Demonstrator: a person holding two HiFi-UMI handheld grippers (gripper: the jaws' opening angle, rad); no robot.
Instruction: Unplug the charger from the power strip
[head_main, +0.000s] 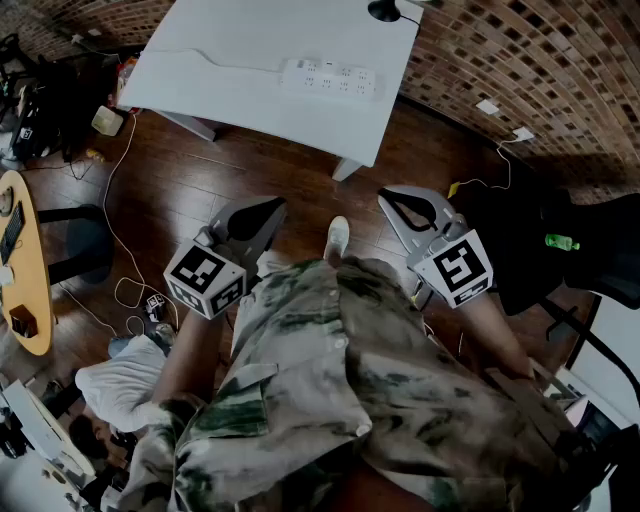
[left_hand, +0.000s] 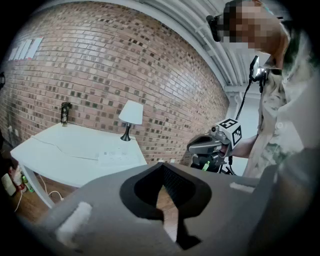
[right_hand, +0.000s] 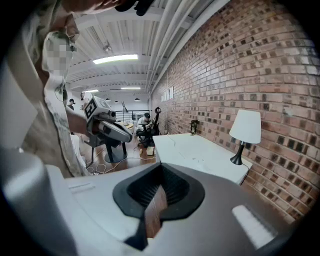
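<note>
The head view looks down on a white rectangular tabletop (head_main: 250, 50). A white oblong power strip (head_main: 330, 77) lies flat on it near the brick-wall side, and a thin white cord (head_main: 215, 58) runs leftward from it. At this size I cannot tell whether a charger is plugged into the strip.

Both grippers hang over the dark wooden floor (head_main: 270, 170), well apart from the strip. The left gripper (head_main: 265, 215) and the right gripper (head_main: 395, 203) each carry a black-and-white marker cube.

Only the gripper views settle the jaws. The left gripper (left_hand: 162, 200) has its jaws closed together on nothing, with a sliver of floor showing between them. The right gripper (right_hand: 155, 200) is the same.

The gripper views also show all of a lamp with a white shade and black stem (left_hand: 131, 112), of which the head view catches only the black base. In the left gripper view the power strip (left_hand: 116, 157) is a faint pale slab. Each gripper view shows the other gripper held beside the person's patterned shirt (head_main: 340, 380).
</note>
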